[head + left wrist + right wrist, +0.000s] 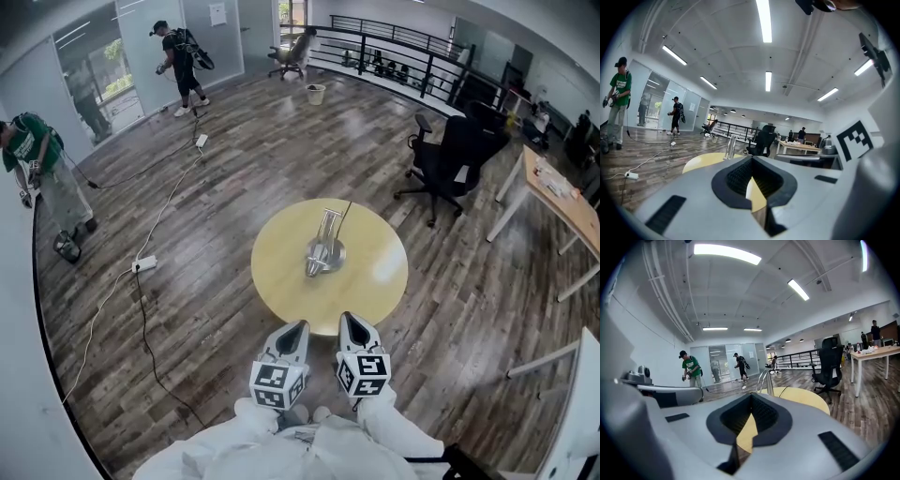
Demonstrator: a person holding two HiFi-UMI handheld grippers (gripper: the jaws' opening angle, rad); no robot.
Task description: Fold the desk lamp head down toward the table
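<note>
A silver desk lamp point(324, 248) stands on its round base at the middle of a round yellow table point(281, 277), its arm reaching up and away; its black cord point(346, 208) trails off the far edge. The lamp point(729, 147) also shows in the left gripper view and the lamp point(765, 380) in the right gripper view, well ahead of the jaws. My left gripper point(298, 328) and right gripper point(350, 323) hover side by side at the table's near edge. Both are shut with nothing between the jaws.
A black office chair point(454, 155) stands beyond the table to the right, beside a wooden desk point(562, 192). White and black cables point(141, 272) and a power strip lie on the floor to the left. Two people stand far off at the left.
</note>
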